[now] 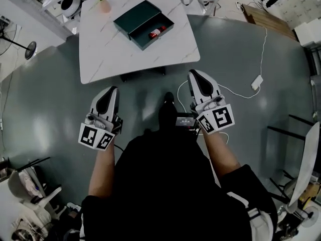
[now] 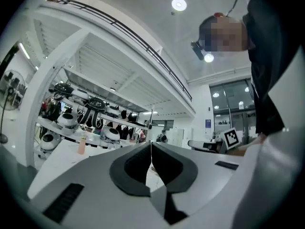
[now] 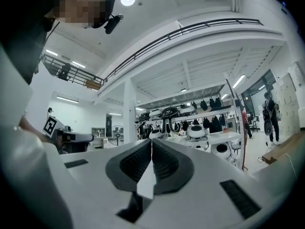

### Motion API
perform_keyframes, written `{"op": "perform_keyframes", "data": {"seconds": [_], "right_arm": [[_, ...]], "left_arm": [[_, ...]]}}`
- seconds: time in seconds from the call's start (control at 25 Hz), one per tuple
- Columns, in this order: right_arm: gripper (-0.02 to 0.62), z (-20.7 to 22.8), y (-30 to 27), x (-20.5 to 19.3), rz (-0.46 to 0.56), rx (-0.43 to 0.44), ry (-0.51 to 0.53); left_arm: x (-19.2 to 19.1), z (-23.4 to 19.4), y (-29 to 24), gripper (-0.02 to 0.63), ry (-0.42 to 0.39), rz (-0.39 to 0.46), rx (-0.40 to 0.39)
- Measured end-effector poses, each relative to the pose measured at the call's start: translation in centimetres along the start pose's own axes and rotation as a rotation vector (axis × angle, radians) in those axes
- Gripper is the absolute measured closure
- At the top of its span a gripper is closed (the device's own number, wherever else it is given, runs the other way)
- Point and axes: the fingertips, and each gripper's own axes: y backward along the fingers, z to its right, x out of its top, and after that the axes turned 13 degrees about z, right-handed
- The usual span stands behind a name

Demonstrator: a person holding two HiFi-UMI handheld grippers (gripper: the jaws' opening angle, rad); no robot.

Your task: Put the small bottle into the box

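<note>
Head view: the box (image 1: 144,23) lies open on the white tabletop (image 1: 100,59), and the small bottle (image 1: 156,32), a red one, lies inside the box's open compartment. I take the placing itself as done. My left gripper (image 1: 112,90) hangs on the near-left side of the box and my right gripper (image 1: 193,74) on its near-right. Both are well apart from the box and off the tabletop, over the grey floor (image 1: 50,94). Neither carries anything. A pink cup (image 1: 104,5) stands on the far-left side of the box, untouched.

Left gripper view: my left gripper (image 2: 151,149) has its jaws pressed together with nothing between the pads. I cannot make out the box here. Only a strip of the tabletop and the pink cup (image 2: 82,146) show at the left.

Right gripper view: my right gripper (image 3: 152,149) is also pressed together and empty. Neither the box nor the small bottle shows, only the hall beyond.

As I judge it, nothing the task names is left to do. The box stands open, but the task asks for no closing.
</note>
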Motion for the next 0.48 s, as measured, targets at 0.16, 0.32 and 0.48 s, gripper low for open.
{"op": "perform_keyframes", "data": {"seconds": [0.16,0.32,0.48], "right_arm": [[0.561,-5.5,4.8,-0.3,-0.024,-0.009,-0.007],[0.561,-8.5,9.0,-0.1,-0.058,-0.014,-0.001],[0.561,-8.7,12.1,1.2,-0.065,-0.020,0.019]], "left_arm": [[0.0,3.0,5.7,0.589,-0.097,-0.054,-0.003],[-0.9,4.5,9.4,0.589,-0.083,-0.079,0.046],[-0.9,6.3,10.7,0.589,-0.091,-0.072,0.086]]}}
